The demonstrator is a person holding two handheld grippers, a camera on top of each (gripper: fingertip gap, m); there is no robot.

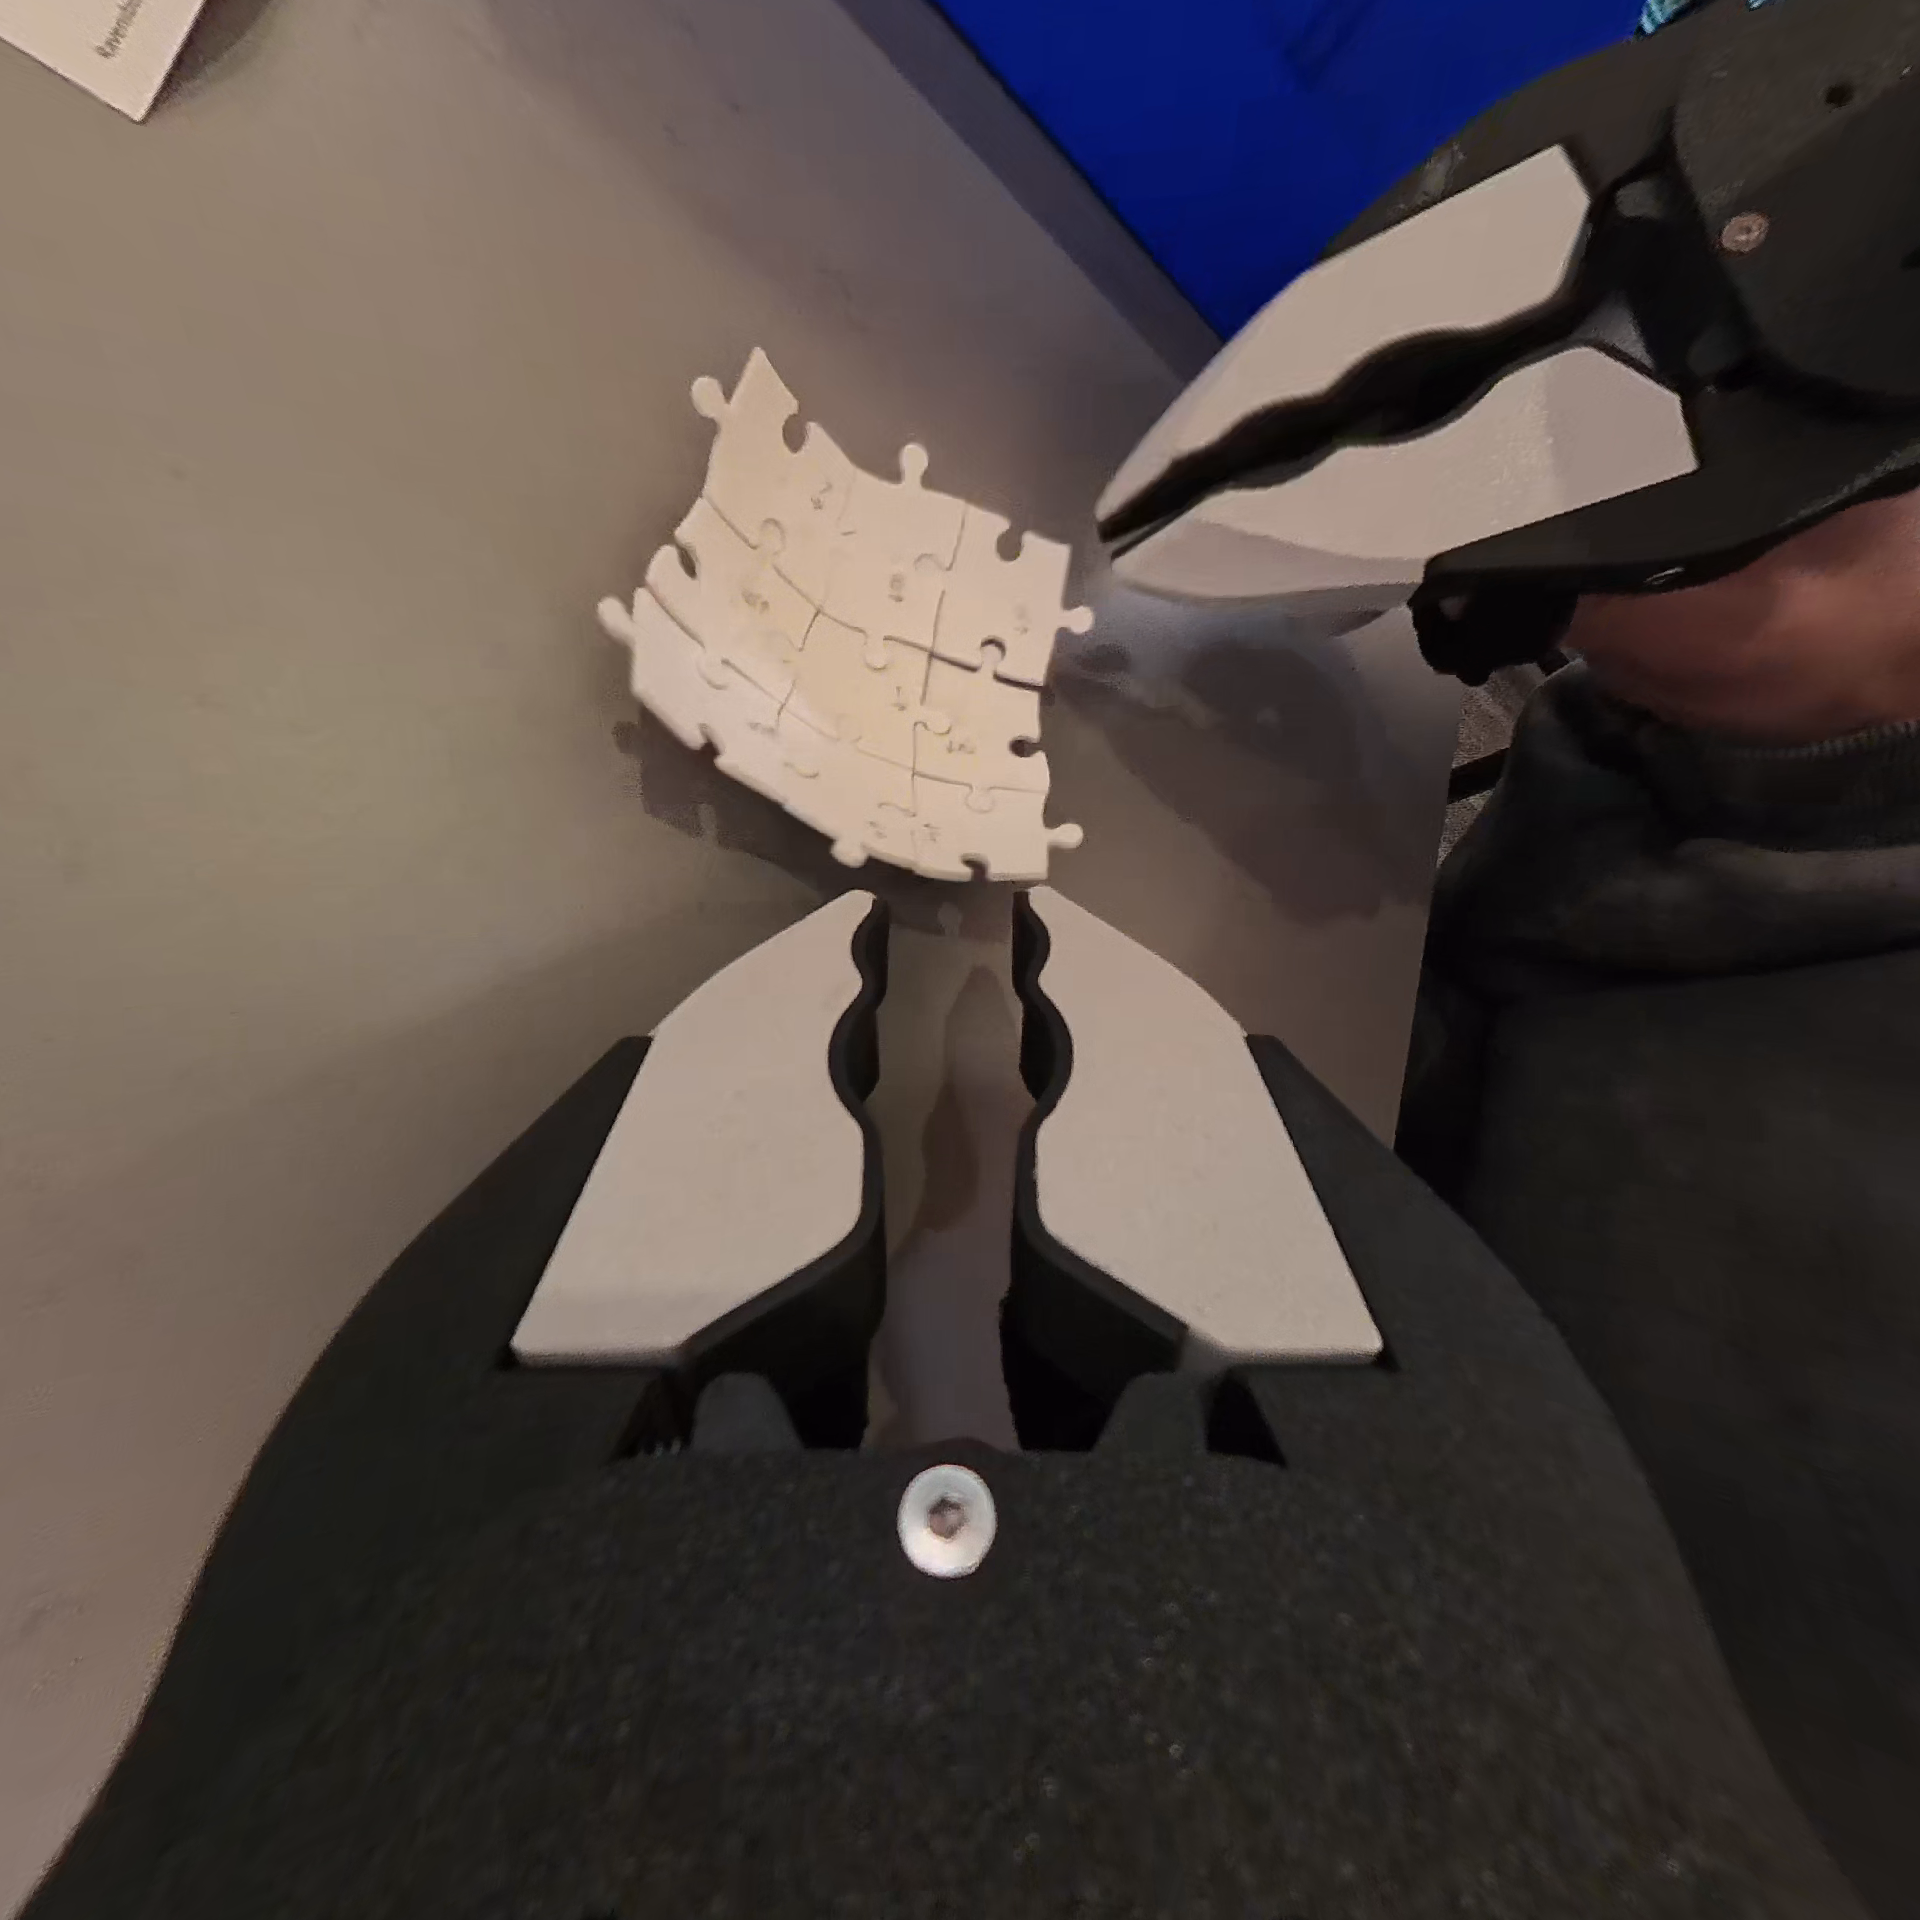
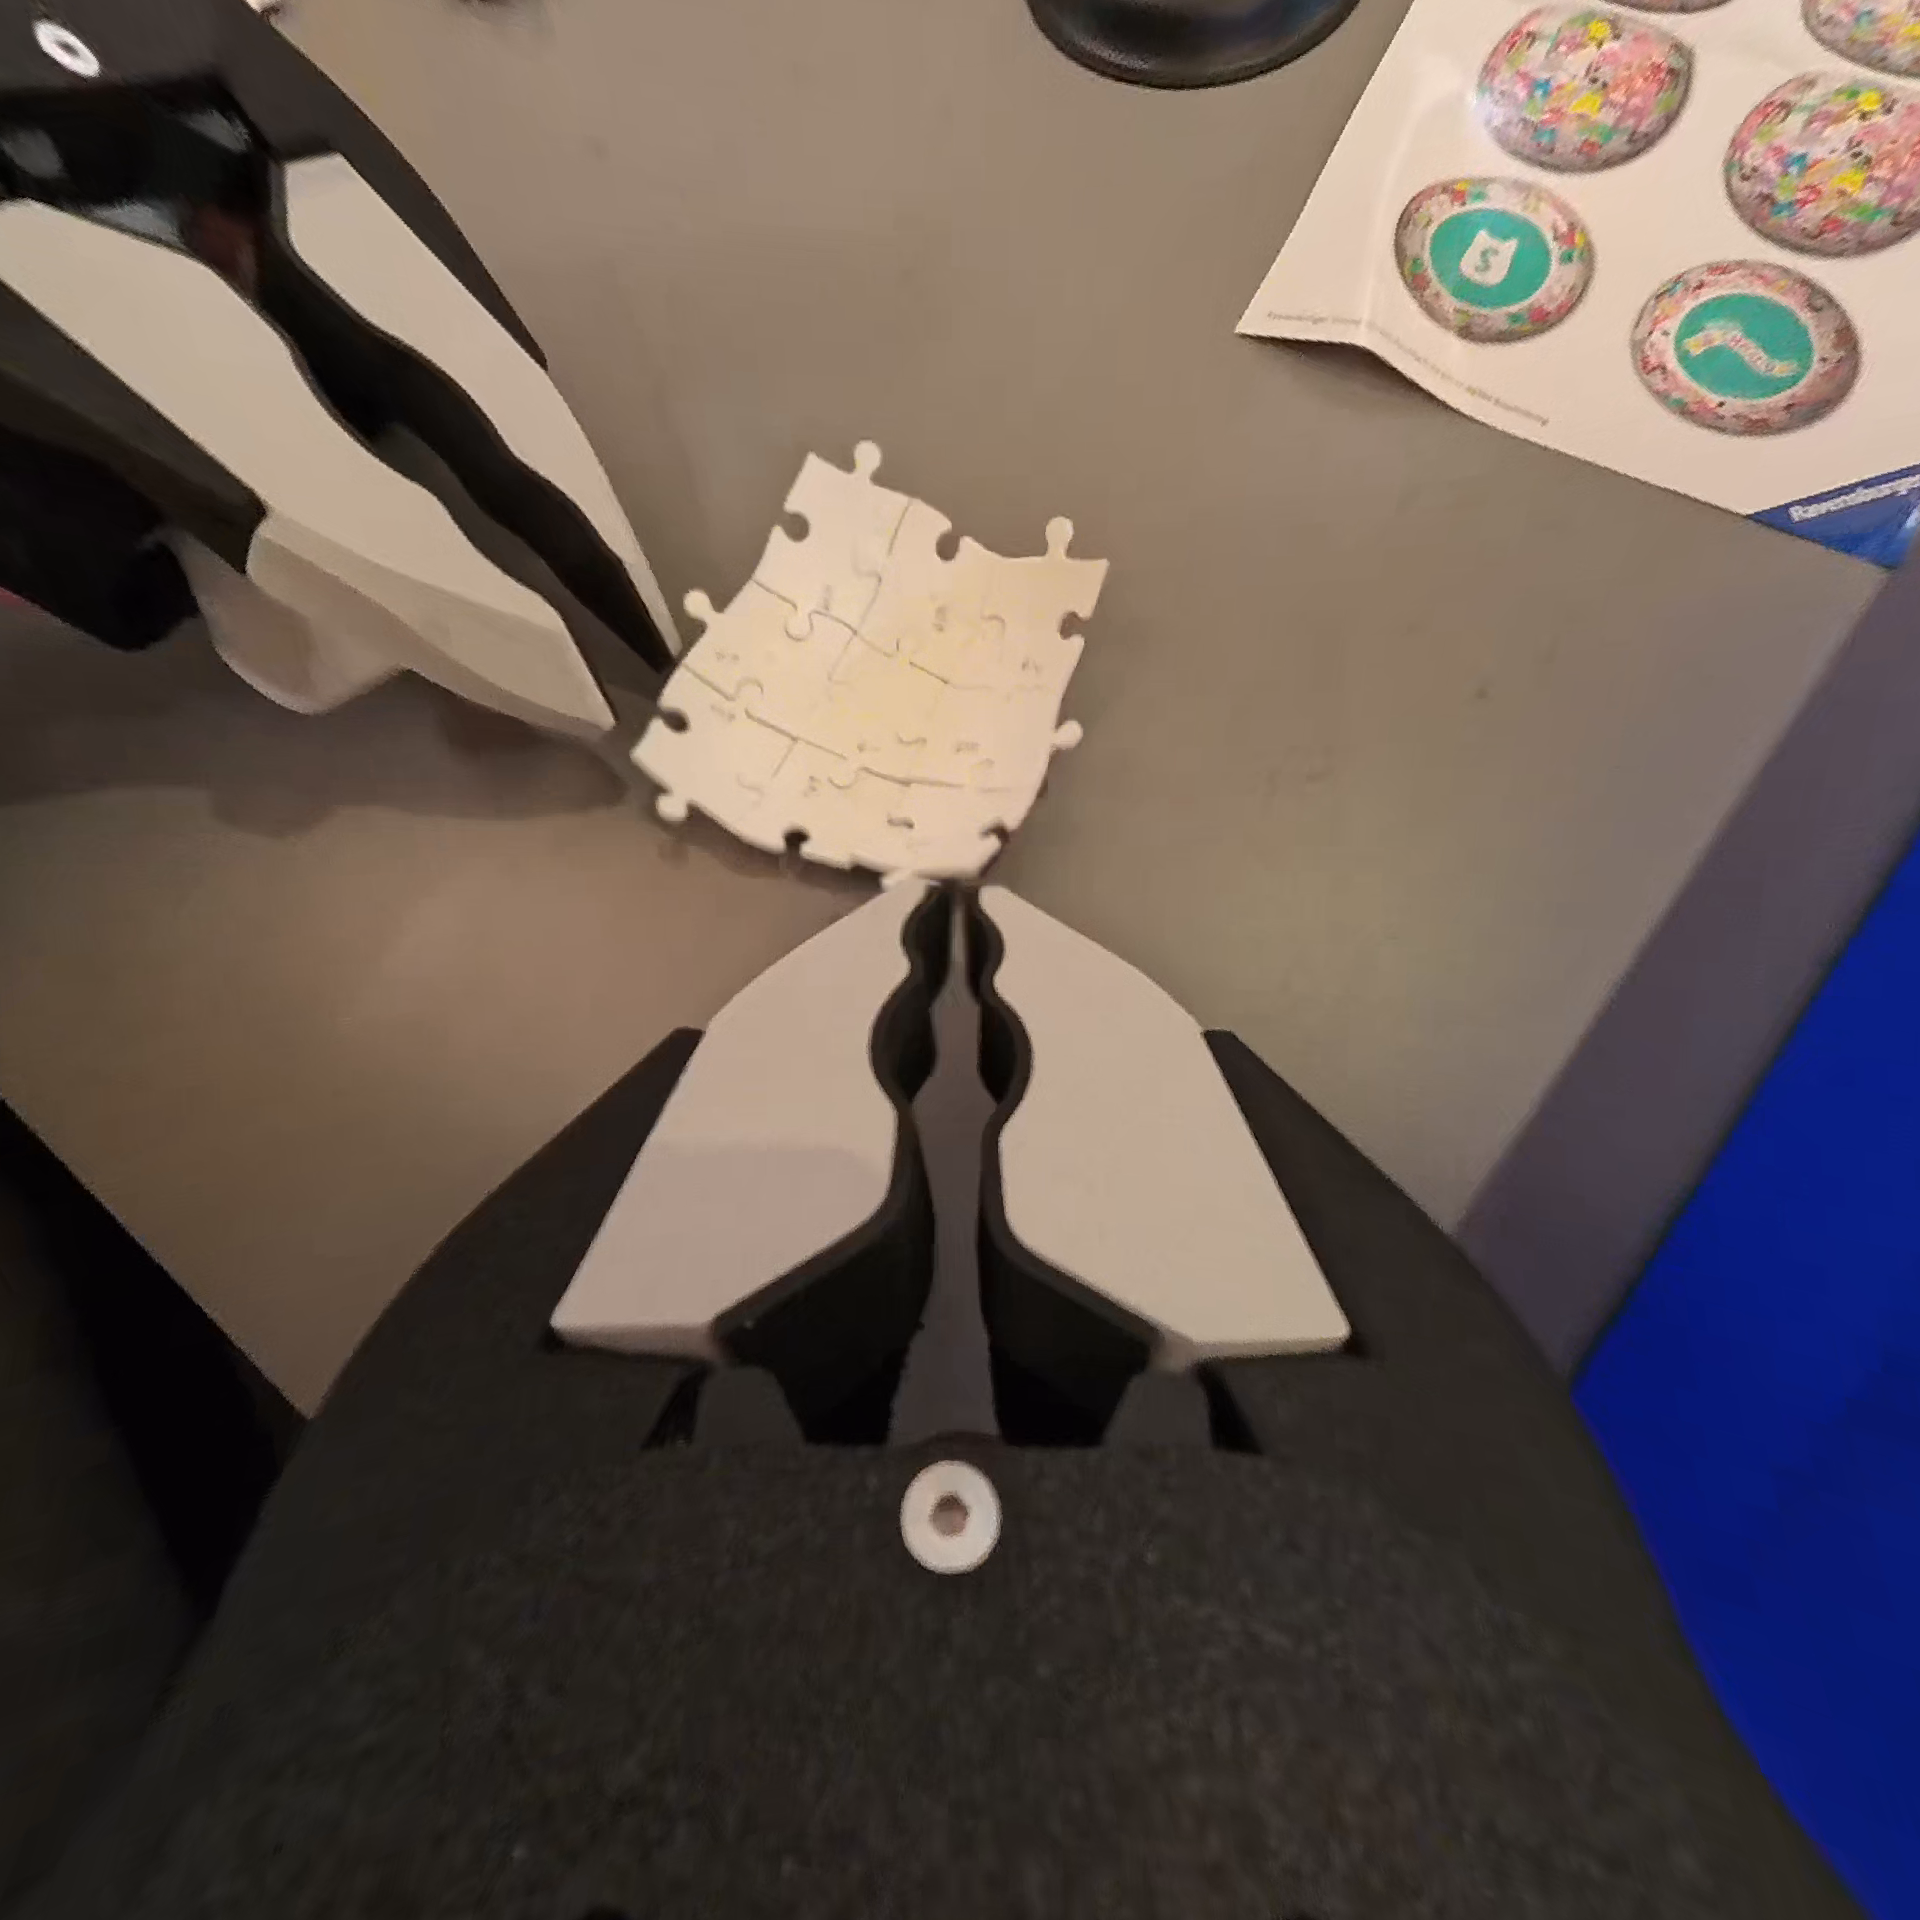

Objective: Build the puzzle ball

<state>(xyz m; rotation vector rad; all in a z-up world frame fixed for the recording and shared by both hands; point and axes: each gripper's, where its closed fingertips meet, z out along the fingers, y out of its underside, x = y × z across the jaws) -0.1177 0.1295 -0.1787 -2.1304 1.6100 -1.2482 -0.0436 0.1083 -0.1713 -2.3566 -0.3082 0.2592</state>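
An indoor tabletop workspace is shown, most likely an office or lab desk; which one cannot be told. A plain grey table (image 2: 1195, 343) with a smooth matte top is seen, lit by warm indoor light. A printed instruction sheet (image 2: 1621, 208) with pictures of coloured puzzle balls is laid flat on it at the far right. A saturated blue surface (image 2: 1766, 1299) is seen beyond the table edge. A dark round object (image 2: 1184, 31) is cut off at the top edge.

A grey table (image 2: 1195, 312) carries a printed sheet (image 2: 1558, 260) at its edge.
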